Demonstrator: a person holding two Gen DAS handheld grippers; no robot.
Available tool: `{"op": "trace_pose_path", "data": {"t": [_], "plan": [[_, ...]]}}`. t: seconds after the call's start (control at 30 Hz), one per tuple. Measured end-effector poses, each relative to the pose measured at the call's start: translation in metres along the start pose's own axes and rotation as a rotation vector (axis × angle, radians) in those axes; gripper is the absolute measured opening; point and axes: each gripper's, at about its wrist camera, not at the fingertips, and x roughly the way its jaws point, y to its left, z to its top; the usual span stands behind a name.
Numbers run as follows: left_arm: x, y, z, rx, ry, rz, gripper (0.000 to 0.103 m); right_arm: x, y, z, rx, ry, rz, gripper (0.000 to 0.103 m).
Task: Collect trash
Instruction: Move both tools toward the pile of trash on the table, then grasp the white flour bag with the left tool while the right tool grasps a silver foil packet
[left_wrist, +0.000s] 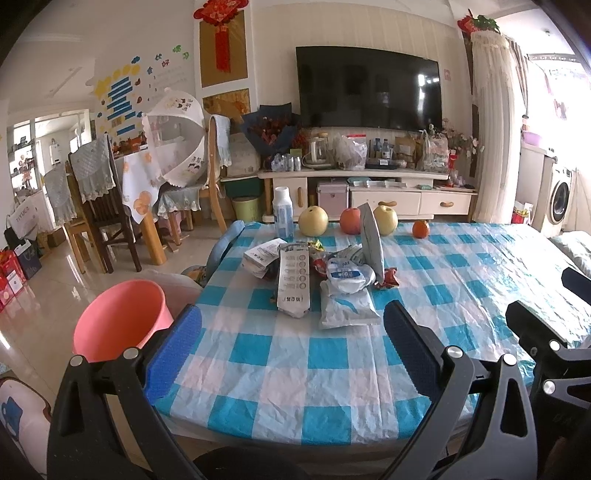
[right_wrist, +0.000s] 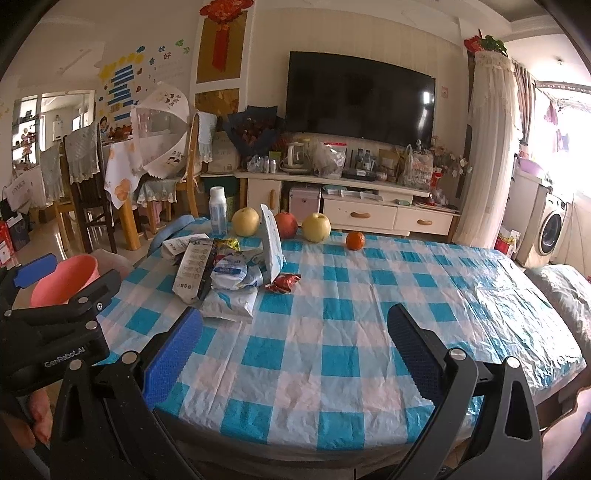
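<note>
Both pairs of fingers are spread wide with nothing between them: the left gripper (left_wrist: 291, 349) hangs over the near edge of the bench (left_wrist: 295, 373), and the right gripper (right_wrist: 295, 350) hangs beside it over the same checked blue-and-white cloth. Well ahead of them, toward the far left part of the bench, lies the trash: a heap of wrappers (left_wrist: 314, 273) with a long grey pouch (left_wrist: 293, 284), a white-and-blue bag (left_wrist: 349, 308) nearest the grippers, a flat pouch (left_wrist: 371, 240) standing on edge, and a red wrapper (right_wrist: 284, 283) at the heap's right side. Behind the heap along the far edge stand a white bottle (left_wrist: 283, 212), two yellow pears, a red apple (left_wrist: 350, 220) and a small orange (left_wrist: 420, 229). Just off the bench's left side sits a pink bin (left_wrist: 122, 321).
</note>
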Motion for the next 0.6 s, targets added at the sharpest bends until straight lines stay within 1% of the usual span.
{"op": "trace_pose_path", "data": {"t": [0.17, 0.4, 0.53, 0.6], "plan": [[0.012, -0.002, -0.002, 0.007, 0.024, 0.006, 0.099, 0.016, -0.003, -0.007, 0.001, 0.027, 0.007, 0.098], [0.044, -0.006, -0.009, 0.027, 0.073, -0.005, 0.099, 0.068, -0.032, -0.033, 0.084, 0.13, 0.057, 0.098], [0.069, -0.003, -0.01, 0.011, 0.124, -0.054, 0.099, 0.094, -0.055, -0.04, 0.177, 0.184, 0.116, 0.098], [0.081, -0.007, -0.008, 0.008, 0.148, -0.085, 0.099, 0.108, -0.065, -0.039, 0.229, 0.196, 0.168, 0.098]]}}
